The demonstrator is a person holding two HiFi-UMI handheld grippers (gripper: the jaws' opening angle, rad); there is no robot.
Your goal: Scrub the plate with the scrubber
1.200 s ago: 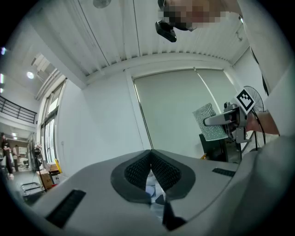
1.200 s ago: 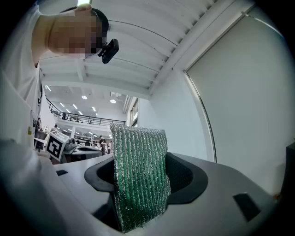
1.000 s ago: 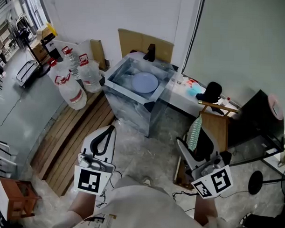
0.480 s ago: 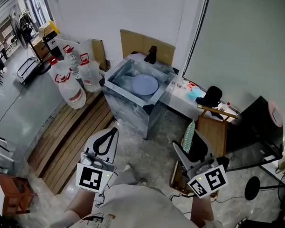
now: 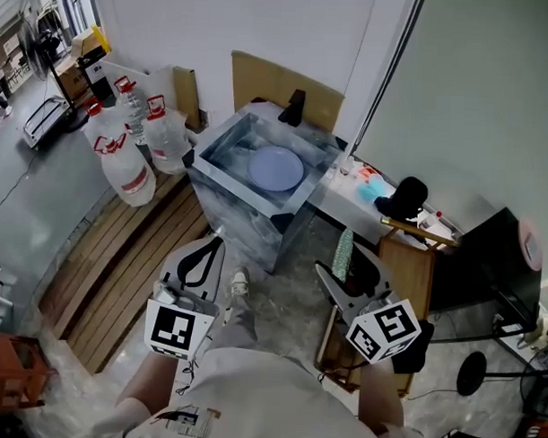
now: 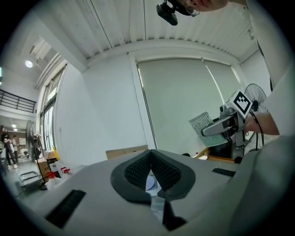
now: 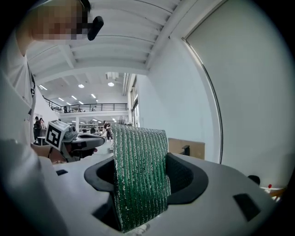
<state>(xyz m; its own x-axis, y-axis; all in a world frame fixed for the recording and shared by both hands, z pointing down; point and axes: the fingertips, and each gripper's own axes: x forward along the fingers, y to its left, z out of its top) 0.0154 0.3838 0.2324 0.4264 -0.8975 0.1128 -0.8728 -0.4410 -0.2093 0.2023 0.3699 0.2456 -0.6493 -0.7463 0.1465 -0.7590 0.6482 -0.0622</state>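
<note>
A pale blue plate [image 5: 277, 169] lies in the steel sink [image 5: 223, 187] ahead of me; in the left gripper view the plate [image 6: 150, 180] shows as a sliver behind the pads. My left gripper [image 5: 215, 249] hangs well short of the sink, shut and empty, its tips meeting [image 6: 150, 152]. Lower right, my right gripper [image 5: 344, 272] is shut on the green mesh scrubber [image 5: 343, 248], which stands upright between its pads [image 7: 138, 177]. Both grippers are well apart from the plate. Each gripper shows in the other's view: the right gripper [image 6: 224, 125] and the left gripper [image 7: 80, 139].
A black faucet [image 5: 294, 106] and cardboard [image 5: 277, 85] stand behind the sink. Large water bottles [image 5: 126, 163] are at its left, above wooden slats [image 5: 120, 253]. A wooden stool [image 5: 410, 255] and a black box [image 5: 486, 266] crowd the right. My shoe [image 5: 239, 282] is on the floor.
The right gripper with the scrubber has moved left, nearer the sink's front. The view has shifted forward and a shoe has come into sight. The left gripper has barely moved.
</note>
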